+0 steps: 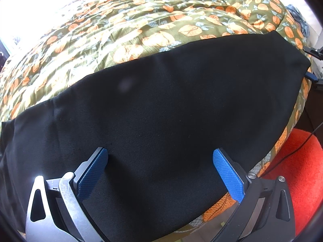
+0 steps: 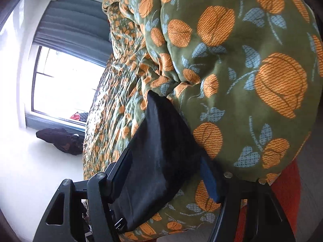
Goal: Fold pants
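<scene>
Both grippers at the black pants [image 1: 161, 109] on the flowered quilt [image 1: 125, 20].

The left gripper [image 1: 160, 161] has its blue pads [image 1: 228, 171] spread wide apart, the cloth lying between them without being pinched; the right gripper [image 2: 167, 173] also stands with fingers apart, an end of the pants running between them, one blue pad [image 2: 210, 179] beside the cloth edge; the pants lie flat across the near side of the quilt; beyond are a window [image 2: 66, 84] and an orange rug [image 1: 298, 161].
</scene>
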`<state>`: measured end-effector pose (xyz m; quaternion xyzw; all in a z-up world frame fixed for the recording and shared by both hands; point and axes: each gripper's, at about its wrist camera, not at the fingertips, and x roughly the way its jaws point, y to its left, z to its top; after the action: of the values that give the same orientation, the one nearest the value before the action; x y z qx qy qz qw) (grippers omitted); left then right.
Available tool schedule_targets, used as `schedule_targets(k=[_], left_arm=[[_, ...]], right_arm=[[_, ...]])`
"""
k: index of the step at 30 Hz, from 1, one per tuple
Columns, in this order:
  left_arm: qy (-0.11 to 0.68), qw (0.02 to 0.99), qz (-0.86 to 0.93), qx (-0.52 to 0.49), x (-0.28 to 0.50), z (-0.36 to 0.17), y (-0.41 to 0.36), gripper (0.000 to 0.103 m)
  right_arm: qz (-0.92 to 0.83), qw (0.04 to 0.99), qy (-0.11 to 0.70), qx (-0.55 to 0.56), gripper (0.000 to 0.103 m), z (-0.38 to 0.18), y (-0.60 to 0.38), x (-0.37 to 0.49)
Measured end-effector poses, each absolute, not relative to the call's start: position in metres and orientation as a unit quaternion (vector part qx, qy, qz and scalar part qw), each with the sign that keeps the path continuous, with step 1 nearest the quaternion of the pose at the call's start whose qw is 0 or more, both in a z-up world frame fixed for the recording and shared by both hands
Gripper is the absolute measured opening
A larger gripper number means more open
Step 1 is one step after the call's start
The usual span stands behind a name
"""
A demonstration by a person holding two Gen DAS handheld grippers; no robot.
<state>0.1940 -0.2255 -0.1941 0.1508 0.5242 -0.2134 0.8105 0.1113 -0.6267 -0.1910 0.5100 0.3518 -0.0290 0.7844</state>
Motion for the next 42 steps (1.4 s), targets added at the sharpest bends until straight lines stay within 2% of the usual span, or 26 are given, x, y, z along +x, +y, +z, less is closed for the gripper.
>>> schedule_targets(k=[7, 8, 9, 10, 16, 24, 29, 34, 35, 37, 38, 39, 42], left_arm=[[0.519, 0.815, -0.209, 0.153, 0.192, -0.195, -0.227, 0.103], [0.517, 0.815, -0.209, 0.154, 0.192, -0.196, -0.227, 0.103], [0.516, 0.816, -0.211, 0.153, 0.192, -0.196, -0.226, 0.103], [0.516, 0.816, -0.215, 0.151, 0.192, -0.195, -0.226, 0.103], [0.524, 0.817, -0.232, 0.069, 0.200, -0.161, -0.186, 0.101], [0.481, 0.864, -0.146, -0.018, 0.210, -0.101, -0.043, 0.101], [0.459, 0.882, -0.077, -0.069, 0.195, -0.088, 0.052, 0.101], [0.459, 0.882, -0.016, -0.105, 0.176, -0.100, 0.116, 0.101], [0.461, 0.880, -0.007, -0.113, 0.171, -0.104, 0.125, 0.101], [0.465, 0.876, 0.004, -0.123, 0.159, -0.111, 0.140, 0.101], [0.468, 0.875, 0.007, -0.127, 0.152, -0.114, 0.146, 0.101], [0.470, 0.873, 0.007, -0.131, 0.147, -0.117, 0.149, 0.101], [0.465, 0.872, -0.027, -0.149, 0.132, -0.119, 0.145, 0.101]], right_arm=[[-0.017, 0.779, 0.386, 0.494, 0.064, -0.205, -0.617, 0.123], [-0.022, 0.785, 0.395, 0.477, 0.048, -0.204, -0.612, 0.127], [-0.026, 0.791, 0.405, 0.458, 0.014, -0.201, -0.607, 0.130], [-0.016, 0.797, 0.403, 0.450, 0.010, -0.195, -0.602, 0.132], [0.049, 0.849, 0.354, 0.390, 0.010, -0.101, -0.564, 0.131], [0.210, 0.869, 0.305, 0.327, 0.010, 0.028, -0.440, 0.156], [0.298, 0.856, 0.330, 0.263, 0.010, 0.034, -0.313, 0.180], [0.324, 0.847, 0.374, 0.194, 0.010, -0.040, -0.181, 0.200], [0.319, 0.853, 0.376, 0.172, 0.011, -0.063, -0.159, 0.199], [0.305, 0.857, 0.394, 0.132, 0.022, -0.110, -0.118, 0.200], [0.304, 0.846, 0.423, 0.113, 0.046, -0.138, -0.102, 0.202], [0.305, 0.832, 0.452, 0.097, 0.067, -0.162, -0.090, 0.201], [0.310, 0.824, 0.466, 0.086, 0.067, -0.183, -0.099, 0.176]])
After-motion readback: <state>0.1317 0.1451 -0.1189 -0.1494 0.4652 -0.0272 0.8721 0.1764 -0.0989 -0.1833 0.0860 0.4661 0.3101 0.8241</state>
